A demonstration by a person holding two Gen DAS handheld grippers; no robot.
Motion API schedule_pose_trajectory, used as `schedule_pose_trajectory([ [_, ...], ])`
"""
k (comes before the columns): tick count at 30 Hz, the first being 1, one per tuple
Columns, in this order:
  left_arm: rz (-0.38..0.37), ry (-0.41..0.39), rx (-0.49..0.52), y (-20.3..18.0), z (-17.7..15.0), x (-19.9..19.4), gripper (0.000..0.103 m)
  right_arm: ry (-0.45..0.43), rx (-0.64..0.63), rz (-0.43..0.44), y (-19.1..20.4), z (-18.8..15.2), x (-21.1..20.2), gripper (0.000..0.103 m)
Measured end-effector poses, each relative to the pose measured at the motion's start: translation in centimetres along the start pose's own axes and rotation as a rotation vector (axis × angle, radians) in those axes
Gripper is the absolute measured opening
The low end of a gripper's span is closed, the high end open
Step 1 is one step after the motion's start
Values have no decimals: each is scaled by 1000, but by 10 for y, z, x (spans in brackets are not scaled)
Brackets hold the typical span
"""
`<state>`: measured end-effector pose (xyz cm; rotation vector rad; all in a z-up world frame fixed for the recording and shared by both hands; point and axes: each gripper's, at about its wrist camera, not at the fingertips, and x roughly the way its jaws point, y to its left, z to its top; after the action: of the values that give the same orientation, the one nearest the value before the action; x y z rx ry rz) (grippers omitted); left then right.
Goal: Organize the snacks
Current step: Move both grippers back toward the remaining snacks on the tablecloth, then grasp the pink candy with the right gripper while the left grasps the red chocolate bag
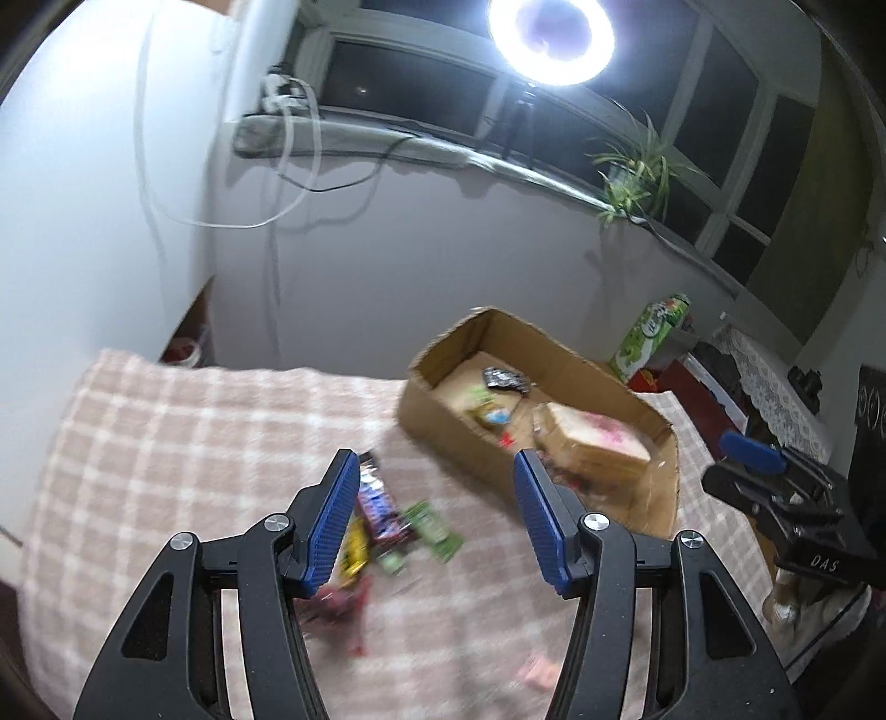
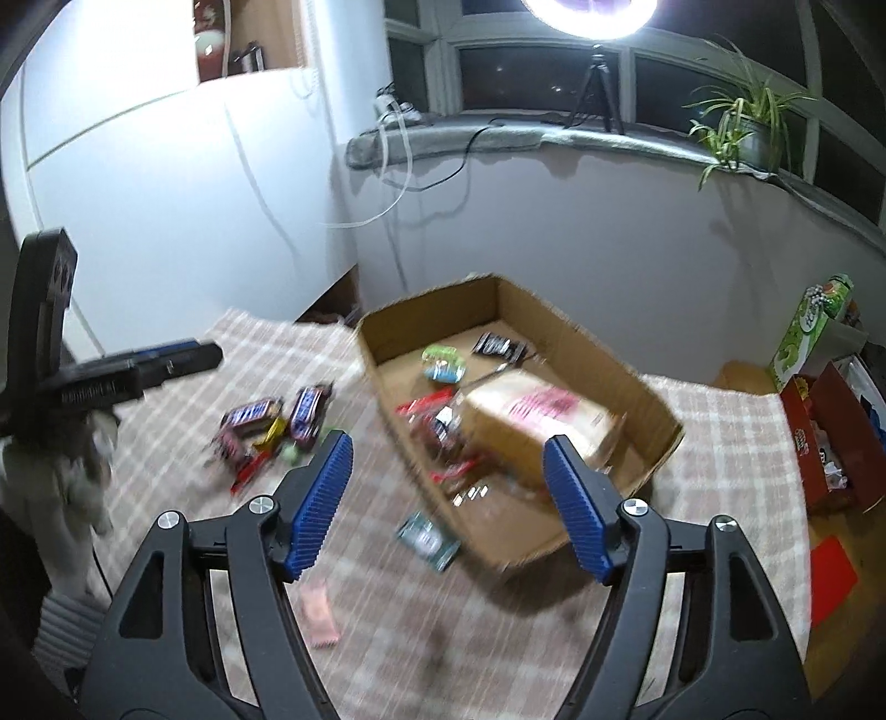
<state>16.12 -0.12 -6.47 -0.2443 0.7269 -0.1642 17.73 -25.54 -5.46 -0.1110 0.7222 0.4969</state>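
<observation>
Now | cardboard box (image 2: 653, 412) long axis runs near-left to far-right | both grippers' jaws wide, empty

A bench with a pink checked cloth (image 2: 720, 432) holds a brown box (image 2: 554, 531) near its far edge. Beside the box lies a pile of snack bars (image 2: 277, 423). A green packet (image 2: 429, 540) and a pink packet (image 2: 318, 615) lie nearer.

White walls (image 1: 360, 266), dark window (image 2: 531, 77), glaring ring light (image 1: 551, 39), sill plant (image 2: 747, 127), checked tablecloth (image 1: 166, 443)
</observation>
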Motion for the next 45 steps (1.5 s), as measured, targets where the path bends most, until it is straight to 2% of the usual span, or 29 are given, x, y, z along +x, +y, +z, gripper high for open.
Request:
schedule_pose_trajectory([
  [6,42,8,-45,32,-22,-18,57,35,-43,16,21,-24,0,74],
  [13,59,50,-87,45,-42,-12,57,118,-86,51,43,-53,19,74],
  [15,67,70,-66,41,-48,-5,57,149,-97,62,49,-63,27,74],
  [18,80,90,-34,35,-54,4,66,184,-113,72,55,-74,37,74],
  [26,157,128,23,23,-58,32,69,240,-168,79,73,-89,58,74],
  [33,213,157,48,28,-63,50,69,265,-199,70,80,-94,71,74],
  [35,219,157,49,30,-65,52,69,274,-204,65,81,-95,74,69],
  [36,218,159,43,31,-66,52,69,281,-205,67,81,-96,75,62],
  [39,218,159,33,34,-66,53,69,281,-203,69,80,-96,77,59],
  [41,216,158,34,34,-67,52,67,281,-199,69,79,-97,76,52],
  [45,214,154,39,33,-67,52,60,283,-191,76,76,-96,74,31],
])
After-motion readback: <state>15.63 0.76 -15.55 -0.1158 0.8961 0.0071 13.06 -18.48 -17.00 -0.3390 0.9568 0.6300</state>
